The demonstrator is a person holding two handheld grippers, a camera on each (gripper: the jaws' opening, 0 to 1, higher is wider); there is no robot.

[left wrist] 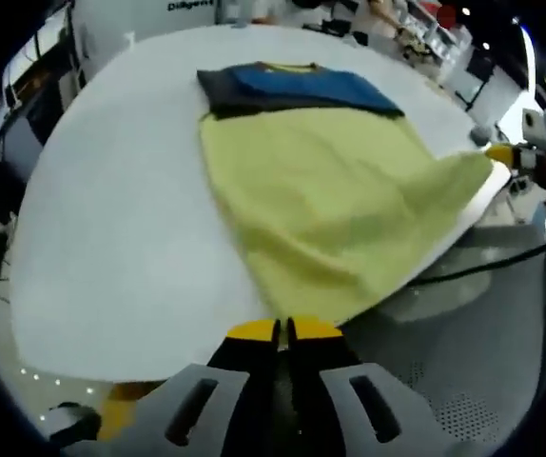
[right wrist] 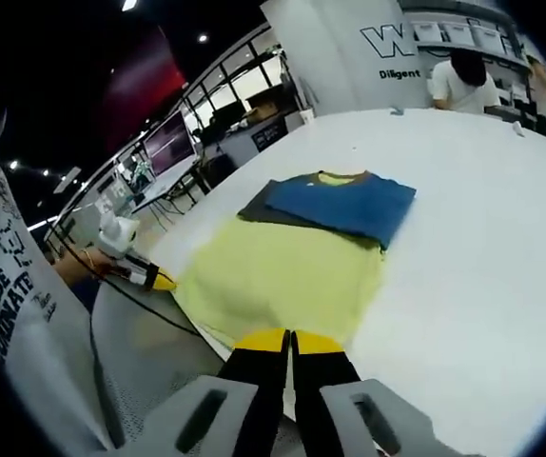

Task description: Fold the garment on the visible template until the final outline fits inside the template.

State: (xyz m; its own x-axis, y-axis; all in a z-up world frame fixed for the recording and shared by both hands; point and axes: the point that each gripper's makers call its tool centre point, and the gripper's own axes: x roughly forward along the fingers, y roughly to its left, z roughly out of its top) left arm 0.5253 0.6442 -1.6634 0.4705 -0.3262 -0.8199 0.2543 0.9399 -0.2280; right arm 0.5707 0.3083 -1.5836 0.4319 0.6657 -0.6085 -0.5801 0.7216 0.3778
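Note:
A yellow garment [left wrist: 321, 190] lies spread on the white table [left wrist: 111, 219], and its near hem hangs over the table's edge. Its far end [left wrist: 302, 86] is blue and dark grey with a yellow collar. In the left gripper view my left gripper [left wrist: 284, 331] is shut on one near corner of the hem. My right gripper [left wrist: 501, 154] comes in at the right, pinching the other corner. In the right gripper view the yellow garment [right wrist: 273, 276] runs away from my right gripper [right wrist: 290, 340], which is shut on its edge. The left gripper [right wrist: 149, 278] shows at the left by the far corner.
A black cable [left wrist: 501, 262] crosses the perforated grey floor below the table's edge. A white banner [right wrist: 349, 48] and a person in a white shirt [right wrist: 463, 81] stand beyond the table's far end. Desks with monitors [right wrist: 173, 143] line the left.

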